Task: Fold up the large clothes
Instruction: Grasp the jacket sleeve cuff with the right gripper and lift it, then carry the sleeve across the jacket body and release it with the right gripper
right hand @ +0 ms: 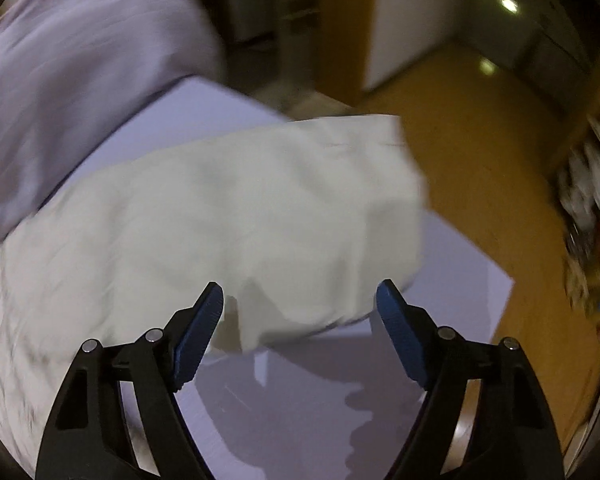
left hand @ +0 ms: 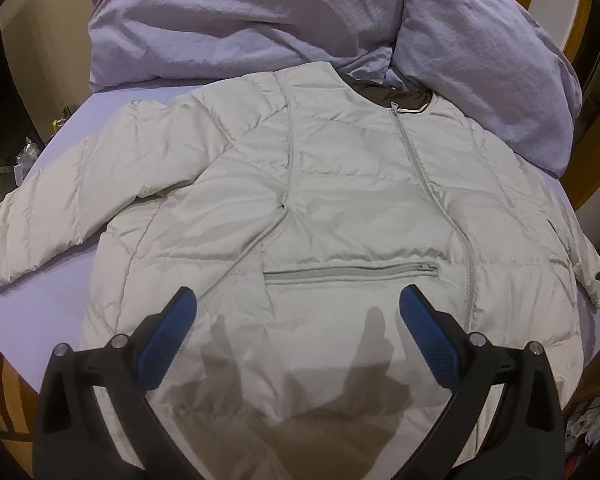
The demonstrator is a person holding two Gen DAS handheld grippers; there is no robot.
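left gripper (left hand: 298, 304): jaws spread wide, nothing between them, hanging over the lower front of the jacket
right gripper (right hand: 300, 300): jaws wide open too, holding nothing, pointed at one sleeve; this view is pretty blurry
blue pads (left hand: 428, 336): textured, not touching any fabric as far as i can see
jacket (left hand: 320, 200): pale grey puffer, laid front-up and zipped, sleeves out to both sides, dark lining showing at the collar
pocket zipper (left hand: 352, 270): horizontal, just past the left gripper's tips
sleeve (right hand: 260, 216): its cuff end reaches the edge of the surface
lavender surface (left hand: 60, 148): flat sheet under the jacket
lavender duvet (left hand: 260, 20): bunched up behind the collar
wood floor (right hand: 480, 152): beyond the edge
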